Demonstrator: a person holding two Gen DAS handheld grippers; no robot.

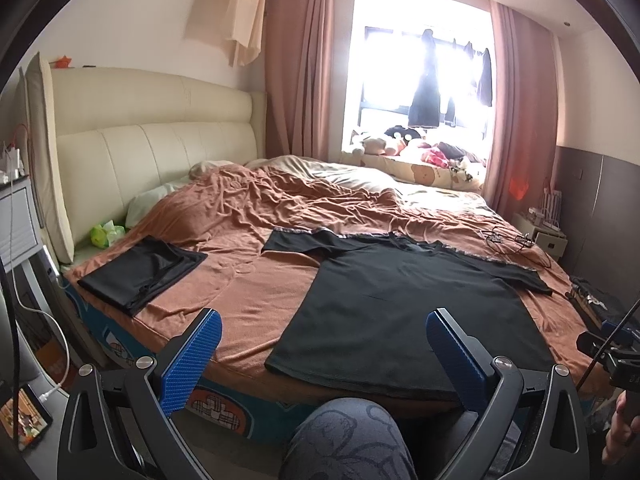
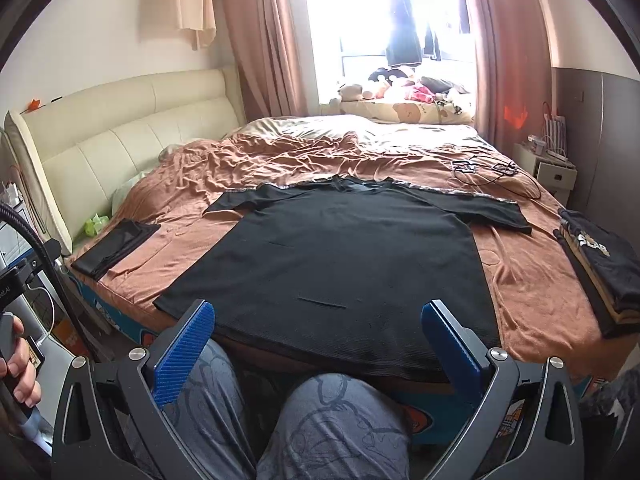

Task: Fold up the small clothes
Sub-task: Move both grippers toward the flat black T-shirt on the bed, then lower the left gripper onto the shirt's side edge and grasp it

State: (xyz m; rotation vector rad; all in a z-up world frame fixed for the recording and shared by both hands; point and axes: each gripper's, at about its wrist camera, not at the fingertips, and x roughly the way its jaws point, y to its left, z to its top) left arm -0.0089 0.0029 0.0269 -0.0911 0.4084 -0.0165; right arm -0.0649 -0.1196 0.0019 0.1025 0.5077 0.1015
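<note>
Black and soft, the short-sleeved cotton T-shirt (image 2: 332, 256) lies spread flat on the wrinkled rust-brown bed sheet (image 2: 532, 280), with its bottom hem at the near edge of the bed, just past your knees. Its neck points away from you, toward the bright window. Both sleeves stick out to the sides.

Your left gripper (image 1: 320, 356) is wide open and holds nothing. Your right gripper (image 2: 318, 344) is wide open too, and empty. Both hang in the air near the shirt's hem, not touching it.

The shirt looks light and floppy. It will likely bend and sag when you lift it, and it may slide on the sheet. I think the best places to pinch are a sleeve end or a hem corner, taking one thin layer of cloth.

Left of the shirt lies a folded black garment (image 1: 144, 276). Right of the shirt sits a neat stack of folded clothes (image 2: 608, 276).
</note>
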